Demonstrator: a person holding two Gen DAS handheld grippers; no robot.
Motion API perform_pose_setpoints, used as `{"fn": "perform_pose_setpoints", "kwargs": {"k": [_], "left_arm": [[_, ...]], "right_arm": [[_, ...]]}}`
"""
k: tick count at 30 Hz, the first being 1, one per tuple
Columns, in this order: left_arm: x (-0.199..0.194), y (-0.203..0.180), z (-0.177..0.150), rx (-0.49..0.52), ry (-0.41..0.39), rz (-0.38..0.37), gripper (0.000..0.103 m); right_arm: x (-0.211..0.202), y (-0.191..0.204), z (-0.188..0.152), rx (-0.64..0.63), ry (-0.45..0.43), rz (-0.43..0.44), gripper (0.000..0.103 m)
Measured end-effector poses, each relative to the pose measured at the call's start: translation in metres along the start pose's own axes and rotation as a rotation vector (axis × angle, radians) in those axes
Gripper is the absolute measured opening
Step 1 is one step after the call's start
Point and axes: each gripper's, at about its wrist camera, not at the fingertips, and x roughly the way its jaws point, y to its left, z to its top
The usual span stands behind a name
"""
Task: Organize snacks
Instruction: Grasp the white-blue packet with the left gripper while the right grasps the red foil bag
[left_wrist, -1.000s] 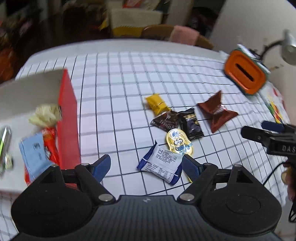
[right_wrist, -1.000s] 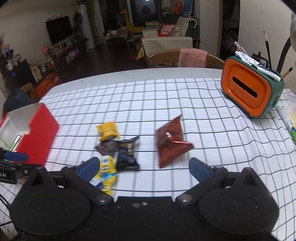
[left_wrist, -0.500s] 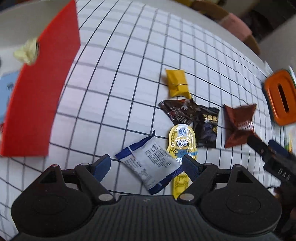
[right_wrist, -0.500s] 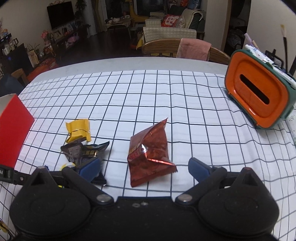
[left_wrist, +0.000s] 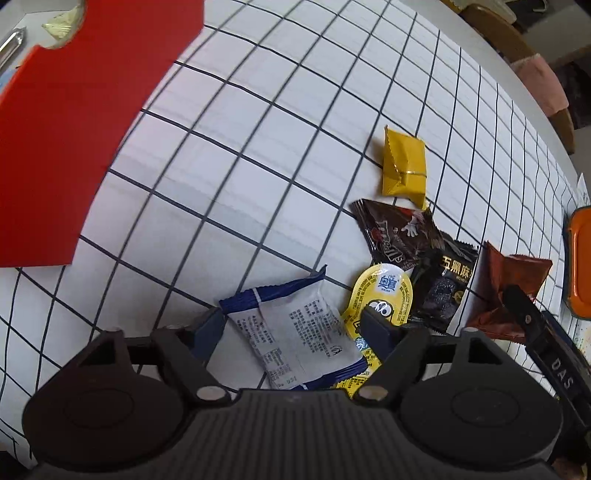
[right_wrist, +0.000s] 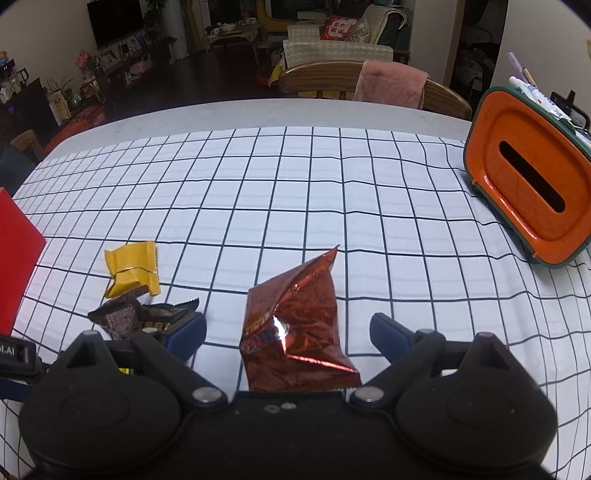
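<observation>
**Two grippers closing over snack packets on a checked tablecloth**

The left gripper (left_wrist: 291, 325) points steeply down over a white plastic biscuit packet with blue crimped ends (left_wrist: 295, 334). Its jaws are closing, the packet lies between them, and the pads do not yet press on it. One blue fingertip (left_wrist: 378, 328) sits on top of a round-topped yellow sachet with a cartoon face (left_wrist: 384, 295) that lies partly under the white packet.

The right gripper (right_wrist: 288, 332) straddles a crumpled red foil snack bag (right_wrist: 295, 325). Its jaws are also closing, still clear of the bag on both sides.

Near the pile lie a folded gold foil wrapper (left_wrist: 404, 168), a dark brown chocolate packet (left_wrist: 399, 232) and a black packet (left_wrist: 447, 284). A red-walled open box (left_wrist: 85, 118) stands well apart, already holding a few items — likely where the snacks go.

What could go wrong: the left jaws may pinch the yellow sachet together with the white packet, dragging both or dropping one mid-lift. The red bag is puffy and slick, so it may squirt out or buckle as the pads meet it.

Readable writing: the brown packet shows the M&M's logo; the black one carries gold Chinese characters, beginning 五黑; the white packet's small print is illegible. Letters "DAS" show on the other gripper's body.
</observation>
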Motion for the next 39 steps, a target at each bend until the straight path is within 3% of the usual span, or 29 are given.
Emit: {"fn": "perform_pose_setpoints", "kwargs": {"k": [5,10,11,15,27,39], "left_arm": [[0.001,-0.005,0.0,0.021,-0.009,0.017,0.071],[0.0,-0.008,-0.001,0.071,-0.021,0.054,0.06],[0.0,-0.009,-0.001,0.083,-0.023,0.066,0.054],[-0.001,-0.009,-0.002,0.133,-0.034,0.075,0.047],[-0.009,0.015,-0.01,0.195,-0.054,0.022,0.043],[-0.027,0.032,-0.015,0.213,-0.073,-0.027,0.042]], "right_arm": [[0.011,0.002,0.001,-0.003,0.014,-0.014,0.086],[0.018,0.005,-0.002,-0.01,0.037,-0.027,0.079],[0.019,0.005,-0.004,-0.014,0.041,-0.027,0.076],[0.018,0.006,-0.009,-0.024,0.046,-0.024,0.064],[-0.005,0.001,-0.031,0.03,0.007,0.008,0.05],[-0.051,0.016,-0.053,0.053,-0.033,0.075,0.048]]}}
